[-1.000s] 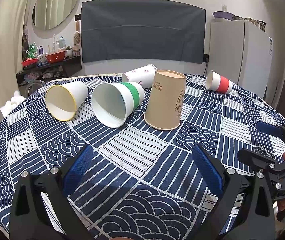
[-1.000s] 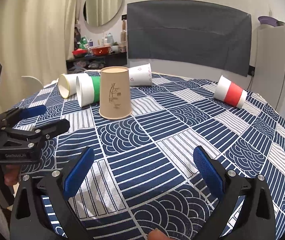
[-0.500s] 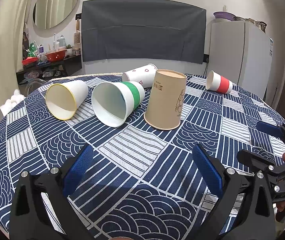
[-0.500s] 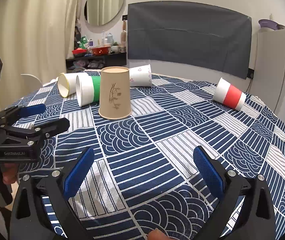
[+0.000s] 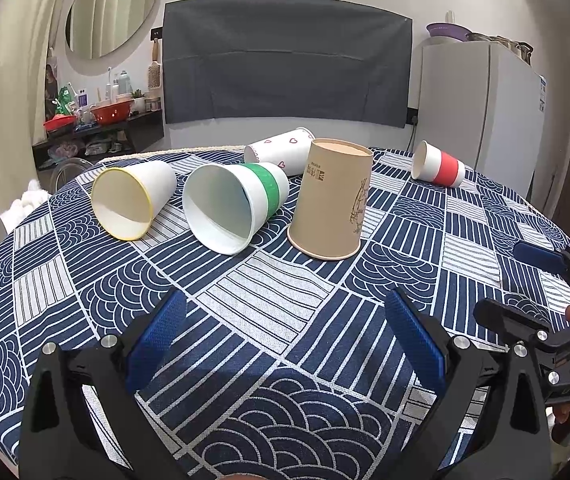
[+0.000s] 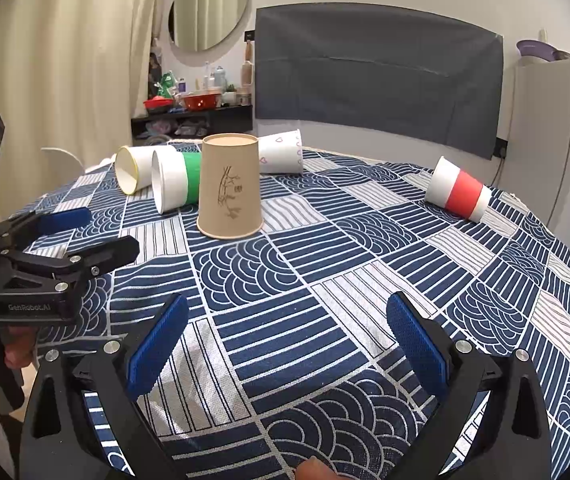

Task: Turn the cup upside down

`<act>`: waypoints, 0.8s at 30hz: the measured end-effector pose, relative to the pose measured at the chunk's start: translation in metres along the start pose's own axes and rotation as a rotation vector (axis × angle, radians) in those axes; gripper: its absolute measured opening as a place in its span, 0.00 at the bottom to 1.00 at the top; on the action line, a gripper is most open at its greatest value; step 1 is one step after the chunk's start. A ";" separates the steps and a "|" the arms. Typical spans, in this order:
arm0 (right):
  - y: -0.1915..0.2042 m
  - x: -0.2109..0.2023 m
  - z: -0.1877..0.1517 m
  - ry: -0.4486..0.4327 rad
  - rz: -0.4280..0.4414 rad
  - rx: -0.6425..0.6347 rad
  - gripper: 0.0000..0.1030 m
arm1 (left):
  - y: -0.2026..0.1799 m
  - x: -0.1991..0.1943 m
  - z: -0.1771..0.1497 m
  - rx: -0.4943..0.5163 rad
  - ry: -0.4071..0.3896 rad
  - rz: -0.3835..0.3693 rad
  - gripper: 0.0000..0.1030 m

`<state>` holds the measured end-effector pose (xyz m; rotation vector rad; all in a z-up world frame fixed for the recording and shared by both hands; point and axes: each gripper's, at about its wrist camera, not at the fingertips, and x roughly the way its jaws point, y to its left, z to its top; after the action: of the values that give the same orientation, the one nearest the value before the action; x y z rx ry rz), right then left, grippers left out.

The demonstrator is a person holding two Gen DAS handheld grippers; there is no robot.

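Grippers sit nearest: the left gripper (image 5: 285, 336) and the right gripper (image 6: 285, 336) both hover low over the near edge of the desk (image 5: 269, 308), each with its blue pads spread wide and nothing between them; the right one also shows at 3 o'clock in the left view, the left one at 9 o'clock in the right view. Past them, toward 12 o'clock, the brown cup (image 5: 331, 200) stands mouth down on the patterned cloth, so it looks already flipped. Just beside it at 11 o'clock lies the green cup (image 5: 237, 204) on its side, mouth toward the camera, and at 10 o'clock the yellow cup (image 5: 133, 204) lies the same way, near the green one but whether they touch I cannot tell. Behind the brown cup lies the heart cup (image 5: 281, 150), and well apart at 1 o'clock the red cup (image 5: 439, 166), also on its side. Any of these four may be the next to turn over; I would guess the green one, being closest to the left gripper. They look like thin paper: very light, easily crushed, apt to roll or skid on the cloth when nudged. A gentle pinch across the wall near the middle or toward the stiffer base should hold better than a squeeze at the rim, which would likely fold inward. The cloth may drag under a sliding rim.
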<state>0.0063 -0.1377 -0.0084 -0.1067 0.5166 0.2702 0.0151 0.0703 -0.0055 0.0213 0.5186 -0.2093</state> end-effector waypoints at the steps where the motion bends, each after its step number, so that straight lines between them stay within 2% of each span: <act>1: 0.000 0.000 0.000 0.000 -0.001 0.000 0.92 | 0.000 0.000 0.000 0.000 0.002 0.000 0.94; 24: 0.001 -0.001 0.000 -0.001 -0.008 -0.003 0.92 | -0.002 -0.001 0.000 0.010 -0.011 0.007 0.94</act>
<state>0.0056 -0.1368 -0.0080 -0.1114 0.5142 0.2634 0.0135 0.0689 -0.0050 0.0314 0.5060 -0.2054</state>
